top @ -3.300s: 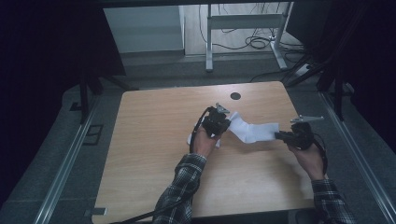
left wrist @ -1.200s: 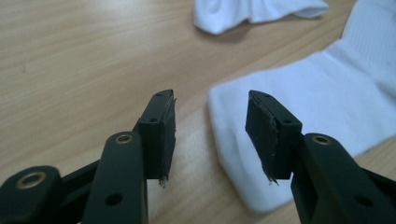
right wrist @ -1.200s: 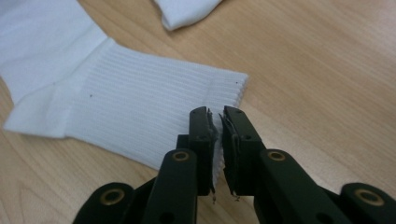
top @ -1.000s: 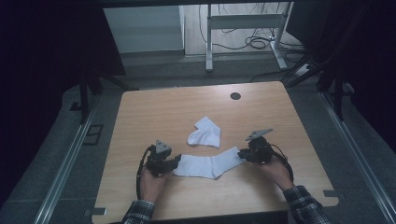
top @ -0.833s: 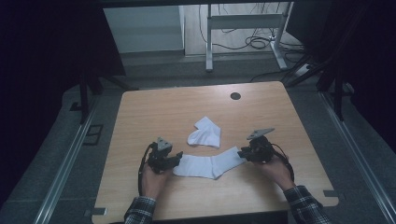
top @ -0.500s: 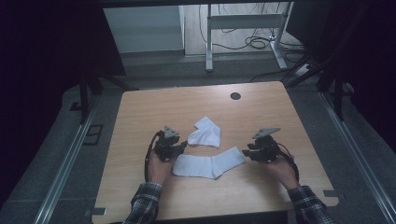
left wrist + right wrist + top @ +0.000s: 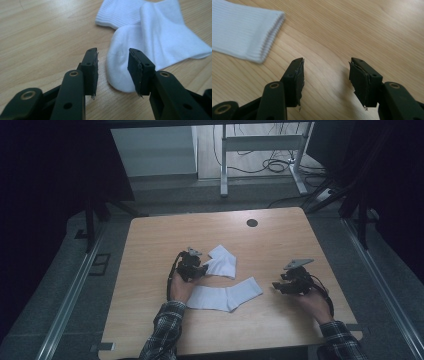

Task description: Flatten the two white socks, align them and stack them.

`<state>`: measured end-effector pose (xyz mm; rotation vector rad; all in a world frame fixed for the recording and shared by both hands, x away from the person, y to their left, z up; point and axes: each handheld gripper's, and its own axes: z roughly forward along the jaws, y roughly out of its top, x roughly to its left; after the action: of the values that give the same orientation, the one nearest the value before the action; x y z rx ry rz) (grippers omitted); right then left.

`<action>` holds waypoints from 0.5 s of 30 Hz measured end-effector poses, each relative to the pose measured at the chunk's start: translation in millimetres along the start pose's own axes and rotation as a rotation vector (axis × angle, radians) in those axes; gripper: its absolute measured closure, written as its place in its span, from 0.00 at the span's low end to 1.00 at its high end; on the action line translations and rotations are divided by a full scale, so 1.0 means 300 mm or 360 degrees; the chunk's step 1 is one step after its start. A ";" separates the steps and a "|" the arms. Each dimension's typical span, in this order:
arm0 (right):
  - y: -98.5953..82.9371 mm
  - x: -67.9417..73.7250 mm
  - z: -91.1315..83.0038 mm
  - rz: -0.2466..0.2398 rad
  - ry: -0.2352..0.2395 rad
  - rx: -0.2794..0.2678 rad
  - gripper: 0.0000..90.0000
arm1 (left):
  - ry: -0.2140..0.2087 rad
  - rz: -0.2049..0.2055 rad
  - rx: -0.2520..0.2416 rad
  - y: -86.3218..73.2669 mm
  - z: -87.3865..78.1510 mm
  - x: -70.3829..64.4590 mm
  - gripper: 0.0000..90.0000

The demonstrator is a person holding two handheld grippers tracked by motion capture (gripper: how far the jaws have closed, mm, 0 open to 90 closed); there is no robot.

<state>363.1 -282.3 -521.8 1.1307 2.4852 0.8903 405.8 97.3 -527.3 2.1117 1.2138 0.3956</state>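
Note:
Two white socks lie on the wooden table (image 7: 150, 240). One sock (image 7: 226, 293) is spread out flat near the front. The other, folded sock (image 7: 223, 262) lies just behind it. My left gripper (image 7: 201, 269) is open at the folded sock's left end. In the left gripper view the rounded end of that sock (image 7: 150, 42) lies between the open jaws of the left gripper (image 7: 113, 71). My right gripper (image 7: 276, 285) is open and empty, a little right of the flat sock. The right gripper view has the flat sock's ribbed cuff (image 7: 242, 31) at upper left, apart from the right gripper (image 7: 325, 80).
A round cable hole (image 7: 252, 223) sits near the table's far edge. Beyond the table stand a white desk frame (image 7: 260, 142) and cables on the floor. Metal rails (image 7: 75, 290) run along both sides of the table.
Both grippers let go of the flat sock. My left gripper moved up and right to the folded sock. My right gripper drew back to the right, off the flat sock's cuff.

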 end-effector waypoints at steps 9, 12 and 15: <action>-0.046 -0.051 -0.020 0.0057 -0.0010 -0.0011 0.48 | -0.0082 -0.0042 0.0028 -0.013 0.021 0.002 0.92; -0.049 -0.055 -0.020 0.0062 -0.0001 -0.0025 0.47 | -0.0085 -0.0048 0.0026 -0.003 0.011 -0.005 0.95; -0.050 -0.055 -0.017 0.0058 -0.0006 -0.0035 0.46 | -0.0103 -0.0043 -0.0017 0.024 -0.022 -0.019 0.95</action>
<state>362.8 -304.4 -527.4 1.1726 2.4532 0.9223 403.9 92.7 -517.3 2.0807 1.1990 0.3190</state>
